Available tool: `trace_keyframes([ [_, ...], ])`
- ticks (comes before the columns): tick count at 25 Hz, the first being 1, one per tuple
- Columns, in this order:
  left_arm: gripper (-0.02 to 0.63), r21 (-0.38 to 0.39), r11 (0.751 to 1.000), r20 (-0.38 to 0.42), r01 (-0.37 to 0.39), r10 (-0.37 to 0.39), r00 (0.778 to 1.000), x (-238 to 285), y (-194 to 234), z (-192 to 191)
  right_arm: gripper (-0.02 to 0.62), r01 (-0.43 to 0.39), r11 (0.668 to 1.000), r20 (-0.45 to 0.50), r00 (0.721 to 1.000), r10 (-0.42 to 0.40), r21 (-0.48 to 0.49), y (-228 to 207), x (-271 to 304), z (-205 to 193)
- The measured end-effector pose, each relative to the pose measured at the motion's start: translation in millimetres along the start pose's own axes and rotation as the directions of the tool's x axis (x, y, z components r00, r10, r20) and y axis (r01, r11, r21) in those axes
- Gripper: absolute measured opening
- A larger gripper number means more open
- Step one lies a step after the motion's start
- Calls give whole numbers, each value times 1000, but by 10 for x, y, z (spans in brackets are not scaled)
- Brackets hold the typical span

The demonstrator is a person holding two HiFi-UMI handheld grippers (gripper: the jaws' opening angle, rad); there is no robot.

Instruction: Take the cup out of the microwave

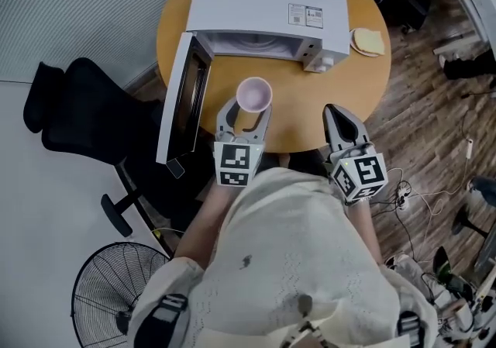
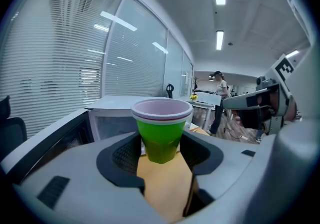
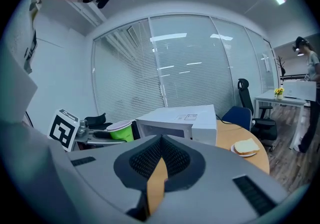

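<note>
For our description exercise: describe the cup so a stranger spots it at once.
Find the round wooden table bearing a white microwave, door open. Before it, the left gripper holds a green cup, pale pink inside, the only cup there.

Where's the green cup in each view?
Head view: green cup at centre, in the left gripper, in front of the open white microwave.
Left gripper view: centre, between the jaws.
Right gripper view: left of centre.
Shared landmark: the white microwave.
</note>
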State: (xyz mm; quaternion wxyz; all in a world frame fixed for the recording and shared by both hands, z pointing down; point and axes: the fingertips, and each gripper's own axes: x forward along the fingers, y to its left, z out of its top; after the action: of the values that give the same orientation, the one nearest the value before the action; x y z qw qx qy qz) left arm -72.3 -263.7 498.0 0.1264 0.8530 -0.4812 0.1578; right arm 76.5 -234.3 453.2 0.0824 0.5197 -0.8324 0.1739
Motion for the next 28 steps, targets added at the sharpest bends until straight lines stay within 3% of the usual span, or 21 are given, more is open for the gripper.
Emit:
trace_keyframes([
  [13, 265, 13, 999, 52, -45, 44, 998, -243, 77, 605, 8, 21, 1000, 93, 995, -19, -24, -34, -219, 506],
  [28, 265, 54, 998, 88, -32, 27, 996, -293, -60, 927, 8, 29, 999, 173, 985, -21, -44, -110, -413, 815],
])
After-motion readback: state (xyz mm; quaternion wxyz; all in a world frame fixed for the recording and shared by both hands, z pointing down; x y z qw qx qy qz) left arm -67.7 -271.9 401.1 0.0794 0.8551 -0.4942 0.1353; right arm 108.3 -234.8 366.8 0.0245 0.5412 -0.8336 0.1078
